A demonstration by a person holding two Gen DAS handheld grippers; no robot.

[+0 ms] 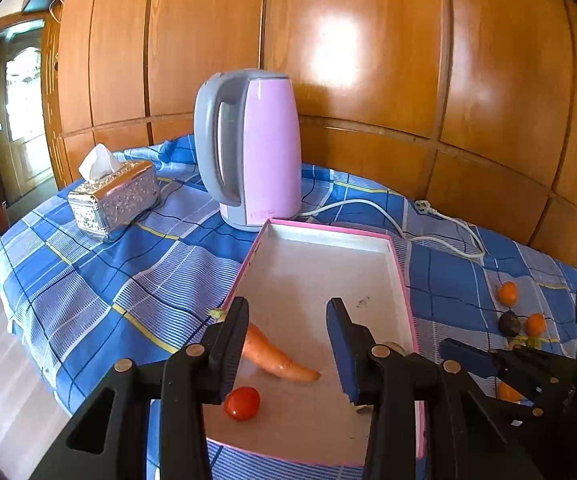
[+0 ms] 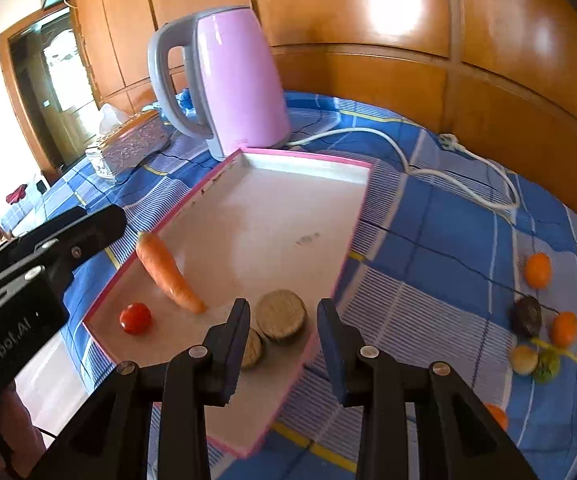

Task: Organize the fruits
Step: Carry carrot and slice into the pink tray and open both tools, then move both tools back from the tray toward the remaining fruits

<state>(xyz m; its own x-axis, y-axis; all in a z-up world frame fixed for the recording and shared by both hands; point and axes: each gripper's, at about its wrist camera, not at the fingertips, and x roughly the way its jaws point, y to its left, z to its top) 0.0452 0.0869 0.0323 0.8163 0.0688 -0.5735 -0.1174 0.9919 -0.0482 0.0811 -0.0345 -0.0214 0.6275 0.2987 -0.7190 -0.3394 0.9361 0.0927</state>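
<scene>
The left claw [image 1: 288, 344] is hovering over the near half of the tray [image 1: 396, 264], its fingers parted and gripping nothing. The carrot [image 1: 276, 358] is lying just beside its left finger, against the tray's left rim, and one small tomato [image 1: 242, 402] is sitting near the front corner. The right claw [image 2: 282, 344] is hanging over the tray's near right edge, also released and empty, with two round brown discs [image 2: 280, 316] lying inside the tray just ahead of its fingers. The middle and far end of the tray are lying bare, leaving room between both claws and the far rim.

Outside the tray, on the blue checked cloth [image 2: 428, 240] covering the bench, loose pieces are sitting well to the right: two orange fruits [image 2: 538, 270], one dark one [image 2: 526, 316], one pale one [image 2: 523, 359] and one green one [image 2: 547, 366], with another orange piece [image 2: 497, 416] nearer the right claw. A pink kettle [image 1: 266, 148] is standing just beyond the tray's far edge, its white cord [image 1: 408, 224] trailing right. One silver tissue box [image 1: 114, 200] is sitting far left.
</scene>
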